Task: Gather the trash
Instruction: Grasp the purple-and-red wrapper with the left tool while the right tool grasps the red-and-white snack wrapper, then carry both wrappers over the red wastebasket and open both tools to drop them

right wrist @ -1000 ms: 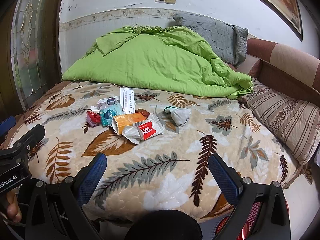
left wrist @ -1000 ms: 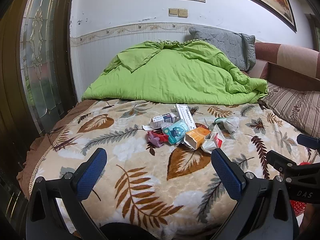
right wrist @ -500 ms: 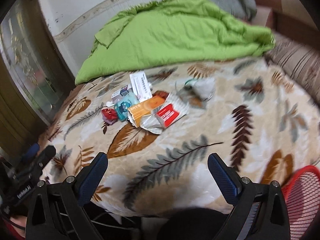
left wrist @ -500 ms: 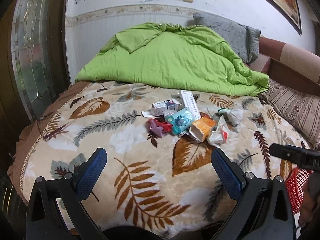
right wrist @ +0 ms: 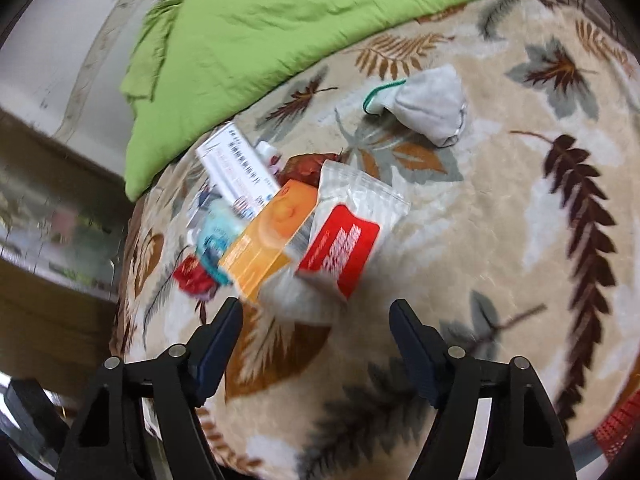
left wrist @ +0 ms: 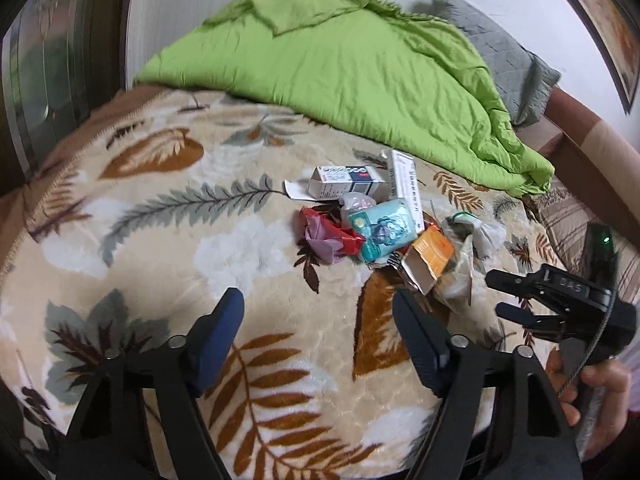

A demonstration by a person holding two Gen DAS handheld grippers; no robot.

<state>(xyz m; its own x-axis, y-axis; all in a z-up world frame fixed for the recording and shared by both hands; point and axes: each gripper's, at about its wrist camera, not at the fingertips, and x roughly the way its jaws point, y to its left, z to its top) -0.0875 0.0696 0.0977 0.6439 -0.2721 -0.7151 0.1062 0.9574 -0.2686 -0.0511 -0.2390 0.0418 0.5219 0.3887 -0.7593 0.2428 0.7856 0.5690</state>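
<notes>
Claws both gaping, empty; right claw [right wrist: 316, 320] now nearer red-label packet [right wrist: 340, 246], left claw [left wrist: 318, 310] dipped toward blanket [left wrist: 160, 240].

Both wrist cameras look down over open jaws, sharing the trash pile [left wrist: 384, 228]; the right view sits nearer.

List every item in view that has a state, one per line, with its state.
Left tool: open, empty, above the blanket.
Right tool: open, empty, near the pile.
Orange box: lying flat, end flap open.
Red-and-white packet: crumpled, lying against the orange box.
White-and-blue box: on its side, flap open.
Grey pouch: lying apart from the pile.
Green quilt: bunched up.
</notes>
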